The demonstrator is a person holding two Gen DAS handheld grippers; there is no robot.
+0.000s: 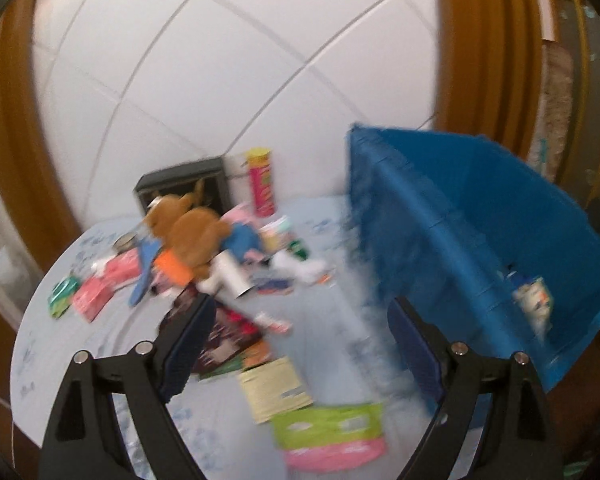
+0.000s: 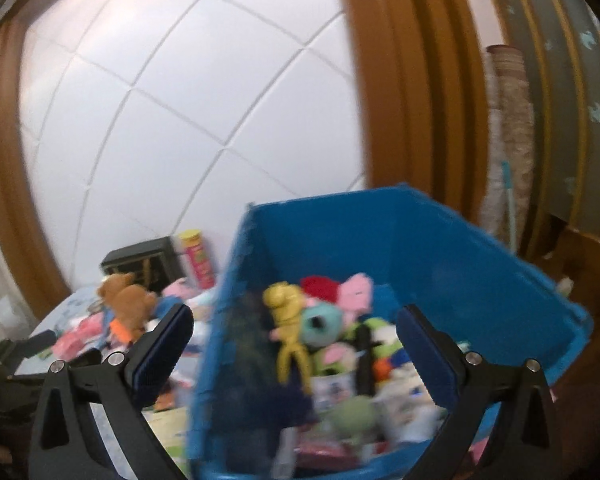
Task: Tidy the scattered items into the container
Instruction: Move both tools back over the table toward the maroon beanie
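A blue bin [image 1: 460,216] stands on the right of the round table [image 1: 332,320]. In the right wrist view the blue bin [image 2: 420,232] holds several toys, among them a yellow figure [image 2: 288,312]. Scattered items lie on the table: a brown plush toy [image 1: 188,232], a pink snack tube [image 1: 262,184], a white tube [image 1: 232,276], packets [image 1: 274,390] and a green and pink packet [image 1: 332,436]. My left gripper [image 1: 300,340] is open and empty above the packets. My right gripper [image 2: 296,352] is open and empty above the bin's left side.
A black box [image 1: 180,188] stands at the back of the table by the white tiled wall. Wooden frames [image 1: 480,40] flank the wall. A rolled mat [image 2: 508,140] leans at the right. The table edge curves at the left.
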